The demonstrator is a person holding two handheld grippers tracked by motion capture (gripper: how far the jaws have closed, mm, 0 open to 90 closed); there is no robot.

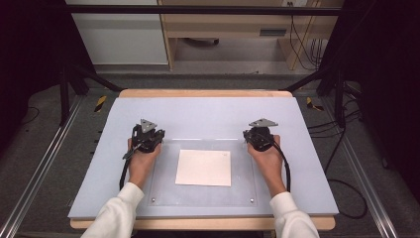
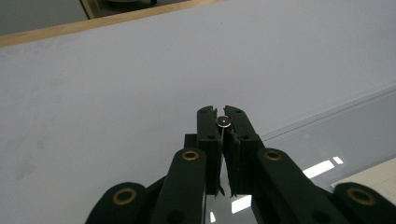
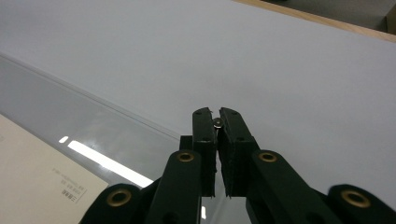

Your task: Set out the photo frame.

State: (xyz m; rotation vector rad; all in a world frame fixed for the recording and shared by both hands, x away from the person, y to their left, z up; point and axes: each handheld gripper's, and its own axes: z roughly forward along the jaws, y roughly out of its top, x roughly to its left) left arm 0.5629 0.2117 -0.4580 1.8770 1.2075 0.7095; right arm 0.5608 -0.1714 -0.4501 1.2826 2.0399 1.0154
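Right, your left gripper (image 1: 148, 133) and right gripper (image 1: 258, 133) are each clamped on a corner stud (image 2: 224, 122) of the clear acrylic sheet (image 1: 163, 191) covering the paper (image 1: 203, 167). Next, I'd judge, lift both corners evenly, keeping the sheet level.

No text can be read. The white sheet (image 3: 42, 177) under the clear plate carries a small printed block at its corner near 7 o'clock in the right gripper view, too small and blurred to make out.
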